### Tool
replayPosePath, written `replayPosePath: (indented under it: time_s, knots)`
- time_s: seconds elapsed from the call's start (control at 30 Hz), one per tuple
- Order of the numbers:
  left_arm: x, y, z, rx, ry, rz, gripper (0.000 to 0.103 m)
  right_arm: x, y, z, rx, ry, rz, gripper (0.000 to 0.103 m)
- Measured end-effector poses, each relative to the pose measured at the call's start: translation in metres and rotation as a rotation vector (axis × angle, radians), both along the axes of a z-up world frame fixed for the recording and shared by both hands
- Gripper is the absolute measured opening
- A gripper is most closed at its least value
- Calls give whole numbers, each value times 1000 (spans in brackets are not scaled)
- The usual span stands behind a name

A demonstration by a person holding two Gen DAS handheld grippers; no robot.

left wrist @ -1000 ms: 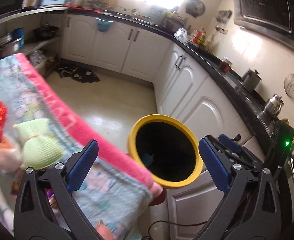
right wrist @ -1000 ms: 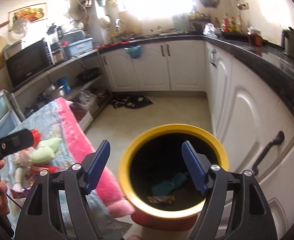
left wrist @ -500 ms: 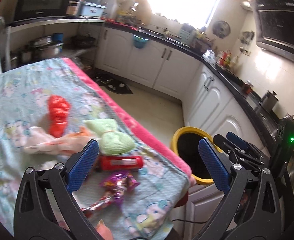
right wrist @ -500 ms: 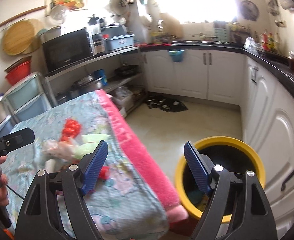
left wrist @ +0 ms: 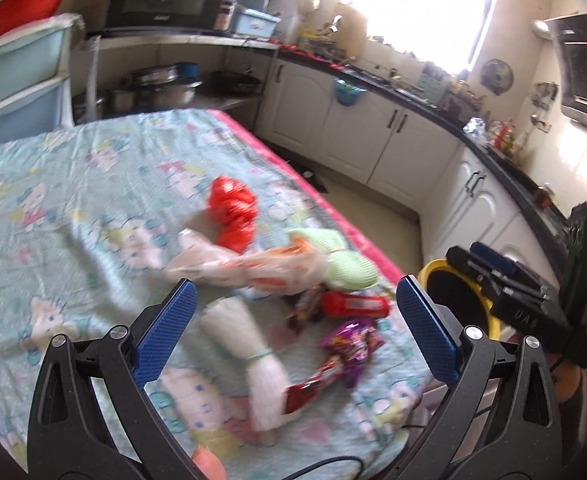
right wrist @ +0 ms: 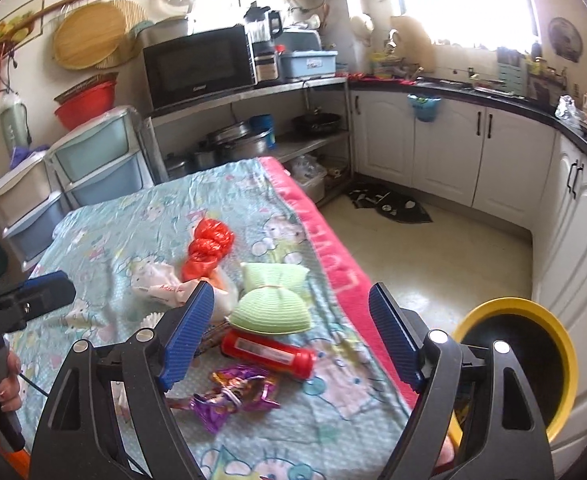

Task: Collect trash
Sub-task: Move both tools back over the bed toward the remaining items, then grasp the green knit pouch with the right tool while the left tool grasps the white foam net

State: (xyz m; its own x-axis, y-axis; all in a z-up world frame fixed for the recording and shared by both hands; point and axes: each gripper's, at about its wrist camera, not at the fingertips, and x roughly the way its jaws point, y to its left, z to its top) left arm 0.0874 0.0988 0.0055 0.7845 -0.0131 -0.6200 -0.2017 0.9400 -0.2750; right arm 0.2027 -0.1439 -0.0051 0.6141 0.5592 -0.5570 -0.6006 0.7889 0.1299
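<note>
- Left wrist view: left gripper (left wrist: pixel 293 324) has its jaws spread apart with nothing clamped. Ahead of it and between the fingers, trash lies on the patterned cloth (left wrist: pixel 73 200): red bag (left wrist: pixel 233 216), green pouch (left wrist: pixel 341 260), red tube (left wrist: pixel 353 305), purple wrapper (left wrist: pixel 351 344).
- The yellow bin (left wrist: pixel 449 300) stands to the right of the fingers (interior dark, contents cannot be told).
- Right wrist view: right gripper (right wrist: pixel 291 332) has its jaws wide apart and empty. The red tube (right wrist: pixel 267 353) and green pouch (right wrist: pixel 271 300) lie between its fingers; yellow bin (right wrist: pixel 521 364) is to the right, beyond the right finger.

trash (right wrist: pixel 267 350) on table (right wrist: pixel 229 184), bin (right wrist: pixel 521 360) (floor) right
</note>
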Motion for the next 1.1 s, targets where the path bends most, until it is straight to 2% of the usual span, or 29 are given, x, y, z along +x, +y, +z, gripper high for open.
replayPosePath:
  time_s: [0.3, 0.6, 0.8, 0.83, 0.9, 1.1]
  knots:
    - [-9, 31, -36, -60, 79, 38, 92, 15, 40, -13, -70, 21, 39, 77]
    - [4, 38, -60, -158, 123, 10, 92, 51, 69, -38, -144, 111, 73, 77]
    - [17, 40, -75, -250, 151, -13, 73, 71, 80, -58, -174, 178, 93, 77]
    - [19, 41, -78, -278, 158, -12, 66, 74, 82, -61, -177, 192, 99, 77]
    - [24, 43, -83, -311, 171, -8, 64, 80, 86, -66, -188, 210, 103, 76]
    - [38, 47, -99, -363, 223, 14, 61, 94, 98, -79, -223, 272, 125, 64]
